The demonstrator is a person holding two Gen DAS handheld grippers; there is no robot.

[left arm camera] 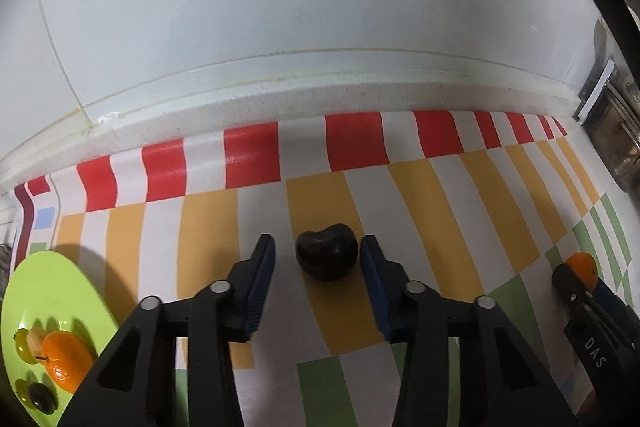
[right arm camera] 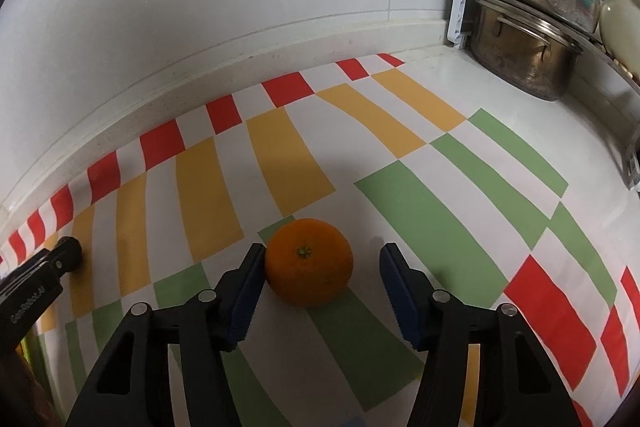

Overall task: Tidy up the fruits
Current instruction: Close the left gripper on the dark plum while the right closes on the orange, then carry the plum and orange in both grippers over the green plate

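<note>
Between the left tool's [left arm camera: 318,251] parted pads, right pad nearly touching, a dark plum-like fruit [left arm camera: 326,251] sits on the tabletop [left arm camera: 412,203]: probably smooth, light, bruisable, best pinched across its middle. The right tool [right arm camera: 322,259], likewise unclosed, brackets an orange [right arm camera: 309,262], its left pad touching; firm, rollable.

Dim overhead light, soft shadows, heavy fisheye bending, corners perhaps vignetted.

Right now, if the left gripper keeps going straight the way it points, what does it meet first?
The left gripper would meet the dark fruit, which already sits between its fingers on the striped mat. Beyond it, only mat and then the wall; depth is hard to judge.
</note>
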